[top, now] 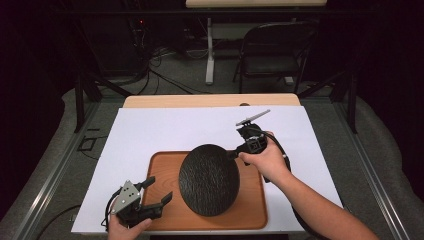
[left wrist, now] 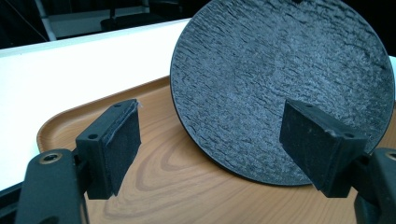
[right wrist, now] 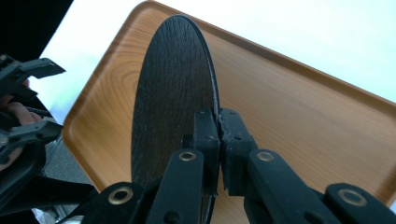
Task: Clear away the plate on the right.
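Observation:
A round black textured plate [top: 209, 179] is held tilted over a wooden tray [top: 252, 210], its lower edge near the tray's floor. My right gripper [top: 233, 154] is shut on the plate's right rim; in the right gripper view the pads [right wrist: 218, 135] pinch the thin edge of the plate [right wrist: 168, 102]. My left gripper [top: 159, 189] stands open over the tray's left end, apart from the plate. In the left gripper view its two pads [left wrist: 112, 144] frame the plate [left wrist: 280, 88] and the tray [left wrist: 168, 186], with nothing between them.
The tray lies on a white sheet [top: 165, 127] covering the table. Behind the table stand a folding chair [top: 272, 50] and a second table's leg [top: 210, 55], with cables on the floor.

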A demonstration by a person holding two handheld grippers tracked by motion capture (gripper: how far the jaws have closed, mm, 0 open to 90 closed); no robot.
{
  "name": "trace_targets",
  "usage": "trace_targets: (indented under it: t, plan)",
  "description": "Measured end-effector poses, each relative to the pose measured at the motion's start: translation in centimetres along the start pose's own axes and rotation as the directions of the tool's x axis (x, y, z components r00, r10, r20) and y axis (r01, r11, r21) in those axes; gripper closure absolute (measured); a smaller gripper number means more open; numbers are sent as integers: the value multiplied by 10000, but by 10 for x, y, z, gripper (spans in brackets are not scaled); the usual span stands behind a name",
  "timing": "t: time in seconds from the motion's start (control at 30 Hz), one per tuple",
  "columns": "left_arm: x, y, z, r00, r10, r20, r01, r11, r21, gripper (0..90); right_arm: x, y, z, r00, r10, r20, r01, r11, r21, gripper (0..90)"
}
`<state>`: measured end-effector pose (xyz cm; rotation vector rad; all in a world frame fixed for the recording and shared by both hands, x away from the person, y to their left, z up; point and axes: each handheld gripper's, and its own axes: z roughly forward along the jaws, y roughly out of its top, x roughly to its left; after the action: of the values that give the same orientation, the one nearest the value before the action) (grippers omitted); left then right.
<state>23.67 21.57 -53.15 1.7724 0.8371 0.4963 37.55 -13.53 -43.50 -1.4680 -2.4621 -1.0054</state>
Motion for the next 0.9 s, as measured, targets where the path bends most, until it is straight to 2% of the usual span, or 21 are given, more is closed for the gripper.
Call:
trace_targets:
  t: [0.17,0.23,0.43,0.47,0.53,0.67,0.9]
  plan:
    - [-1,0,0,10000,-57,-48,57,10000,29,207,-13,-9,4,9994,304,149,-307,9994,166,853]
    - [-1,0,0,10000,-53,-54,53,10000,37,207,-15,-10,5,9994,304,141,-306,9994,166,851]
    - [-1,0,0,10000,-11,-48,12,10000,74,207,-31,-21,12,9972,732,130,-735,9969,282,838]
    - [-1,0,0,10000,-7,-49,8,10000,90,208,-36,-24,13,9951,987,7,-987,9948,252,839]
    - [-1,0,0,10000,12,-56,-11,9999,110,208,-39,-26,13,9939,1091,-161,-1088,9938,218,841]
    - [-1,0,0,10000,11,-59,-10,9999,110,208,-42,-29,14,9944,1043,-183,-1041,9944,159,839]
    - [-1,0,0,10000,27,-57,-26,9999,116,209,-59,-40,23,9880,1531,-201,-1527,9880,215,818]
